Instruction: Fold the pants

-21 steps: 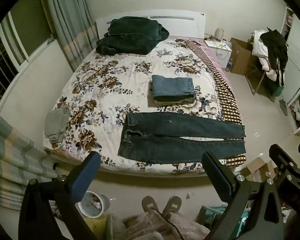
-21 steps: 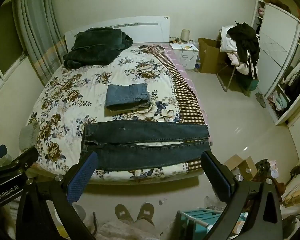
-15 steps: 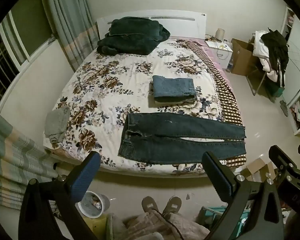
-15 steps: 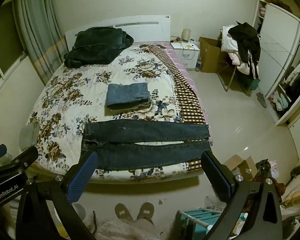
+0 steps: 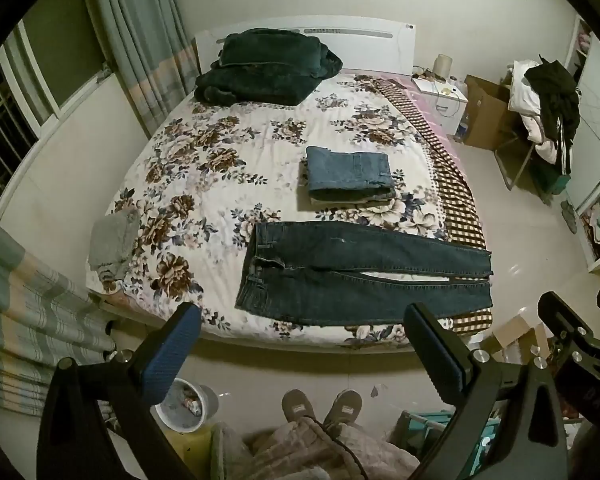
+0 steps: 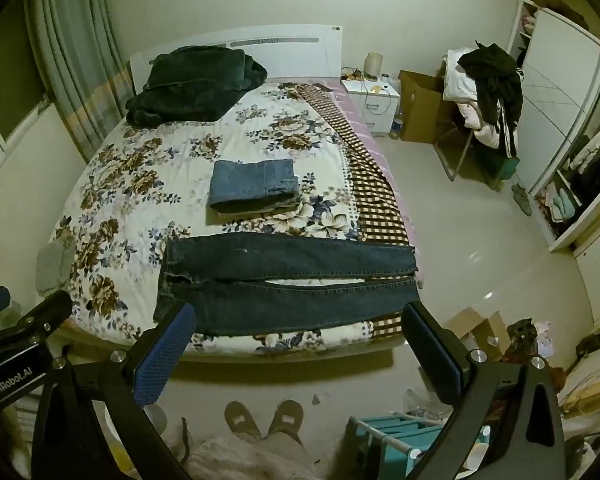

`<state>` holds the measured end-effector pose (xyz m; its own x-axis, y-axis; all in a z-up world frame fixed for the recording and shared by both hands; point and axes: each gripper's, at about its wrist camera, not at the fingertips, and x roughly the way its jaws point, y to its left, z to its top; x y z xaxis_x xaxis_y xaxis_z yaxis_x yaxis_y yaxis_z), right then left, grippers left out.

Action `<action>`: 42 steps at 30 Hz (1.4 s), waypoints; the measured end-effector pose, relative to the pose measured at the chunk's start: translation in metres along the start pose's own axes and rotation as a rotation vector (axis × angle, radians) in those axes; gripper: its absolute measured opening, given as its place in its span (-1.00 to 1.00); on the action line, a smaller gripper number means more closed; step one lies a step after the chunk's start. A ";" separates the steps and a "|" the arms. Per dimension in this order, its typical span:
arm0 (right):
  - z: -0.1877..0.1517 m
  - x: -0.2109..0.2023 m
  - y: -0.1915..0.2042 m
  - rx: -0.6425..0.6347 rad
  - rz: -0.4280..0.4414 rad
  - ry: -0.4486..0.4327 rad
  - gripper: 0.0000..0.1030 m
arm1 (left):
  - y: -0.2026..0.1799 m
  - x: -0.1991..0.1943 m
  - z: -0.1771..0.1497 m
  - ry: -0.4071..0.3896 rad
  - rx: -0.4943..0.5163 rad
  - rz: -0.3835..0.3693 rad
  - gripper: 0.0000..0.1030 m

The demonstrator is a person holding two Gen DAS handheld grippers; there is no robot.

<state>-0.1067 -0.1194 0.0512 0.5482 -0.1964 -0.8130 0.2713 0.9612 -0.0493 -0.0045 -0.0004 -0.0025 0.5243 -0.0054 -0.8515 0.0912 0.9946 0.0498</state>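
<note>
**Both grippers wide apart above the foot of the bed, jeans laid out flat**

While the person stands at the foot of the bed [image 5: 204, 168], slippers [image 5: 320, 406] side by side on the pale floor, both tools hang in the air with nothing between their jaws. Over on the left, the left gripper [image 5: 300, 344] has its blue-padded fingers [image 5: 168, 356] spread as far as they go, tilted down toward the mattress edge and clear of the cloth. Same story on the right: the right gripper [image 6: 300, 344] gapes wide, empty, its two fingers framing the near edge of the bedding from above.

And there are the dark jeans [image 5: 360, 276], spread flat across the near end of the floral bedspread [image 6: 132, 184], waistband toward the left, both legs running side by side to the right, cuffs reaching the checked blanket [image 6: 376, 196] along the bed's right edge. Just beyond them sits a folded pair of lighter blue jeans [image 5: 350, 174], neat and square. Up by the headboard, a dark green blanket [image 5: 264, 68] lies heaped. A grey cloth [image 5: 110, 240] rests on the bed's near left corner
</note>
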 end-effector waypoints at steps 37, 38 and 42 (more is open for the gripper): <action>-0.003 -0.001 0.005 -0.015 -0.001 0.012 1.00 | 0.003 0.008 -0.003 0.011 -0.008 -0.006 1.00; -0.003 -0.001 0.004 -0.016 0.001 0.011 1.00 | 0.003 0.008 -0.003 0.010 -0.008 -0.005 1.00; -0.004 0.000 0.006 -0.017 0.004 0.010 1.00 | 0.003 0.010 -0.004 0.009 -0.007 -0.006 1.00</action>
<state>-0.1082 -0.1133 0.0492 0.5413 -0.1906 -0.8189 0.2556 0.9652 -0.0557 -0.0028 0.0029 -0.0130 0.5160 -0.0104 -0.8565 0.0883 0.9952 0.0411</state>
